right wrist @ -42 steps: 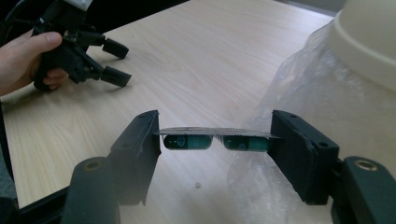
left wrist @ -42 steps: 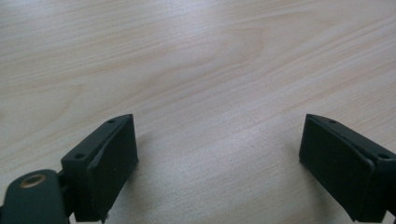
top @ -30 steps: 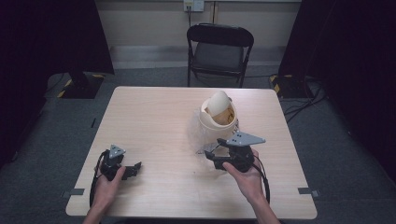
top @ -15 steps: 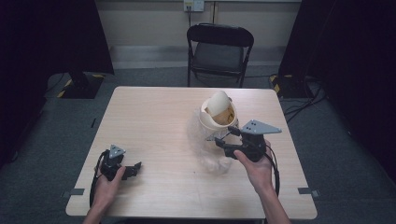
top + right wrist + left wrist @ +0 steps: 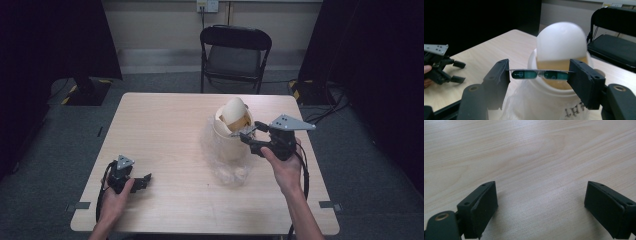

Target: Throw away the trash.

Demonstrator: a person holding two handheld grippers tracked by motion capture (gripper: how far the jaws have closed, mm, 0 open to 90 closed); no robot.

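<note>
A cream bin (image 5: pixel 227 142) with a rounded swing lid (image 5: pixel 235 109) stands right of the table's middle. My right gripper (image 5: pixel 248 134) hovers at the bin's right rim, shut on a small blister strip (image 5: pixel 540 74) of dark green capsules. The strip spans flat between both pads, just in front of the lid (image 5: pixel 560 41). My left gripper (image 5: pixel 142 181) rests on the table near the front left corner. It is open, with only bare wood between its jaws (image 5: pixel 541 205). In the right gripper view it lies far off at the left (image 5: pixel 456 71).
A crumpled clear plastic bag (image 5: pixel 227 172) lies against the bin's front. The wooden table (image 5: pixel 160 125) is bare at its left and far parts. A black folding chair (image 5: pixel 235 50) stands beyond the far edge. Dark curtains flank the room.
My right gripper has risen with the blister strip, from low in front of the bin to the height of its rim. The left gripper has stayed put.
</note>
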